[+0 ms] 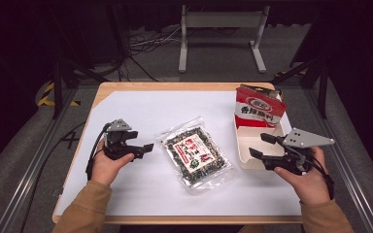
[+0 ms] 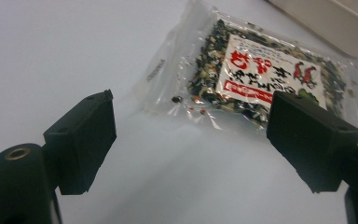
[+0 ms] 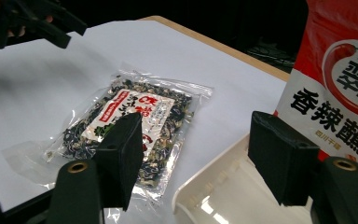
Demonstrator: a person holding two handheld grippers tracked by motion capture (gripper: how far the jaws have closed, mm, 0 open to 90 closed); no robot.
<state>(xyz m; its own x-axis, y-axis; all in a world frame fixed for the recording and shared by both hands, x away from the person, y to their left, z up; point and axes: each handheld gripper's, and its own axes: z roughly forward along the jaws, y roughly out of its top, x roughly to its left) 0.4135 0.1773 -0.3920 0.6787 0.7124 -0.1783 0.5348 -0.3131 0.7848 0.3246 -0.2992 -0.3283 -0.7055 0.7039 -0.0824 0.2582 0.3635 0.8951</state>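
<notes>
While the clear packet (image 1: 195, 154) of dark dried bits with its red-and-white label lay flat near the middle of the white-covered bench (image 1: 141, 109), the left tongs (image 1: 144, 147) hung just left of it, released, with nothing between the jaws; in the left gripper view the packet (image 2: 256, 74) sat beyond those parted jaws and apart from them; the right tongs (image 1: 258, 145) were held at the right, likewise released and grasping nothing, above the near left corner of a shallow white tray (image 1: 245, 162); the tray stood just right of the packet, and a red-and-white pouch (image 1: 257, 108) with printed characters stood upright in its far end; in the right gripper view the packet (image 3: 135, 121) lay to the left past the jaws, the tray's rim (image 3: 205, 179) ran between them, and the pouch (image 3: 340, 88) rose at the right; the left tongs (image 3: 51, 21) showed far off at the upper left of that view; both hands wore tan sleeves (image 1: 85, 211).
</notes>
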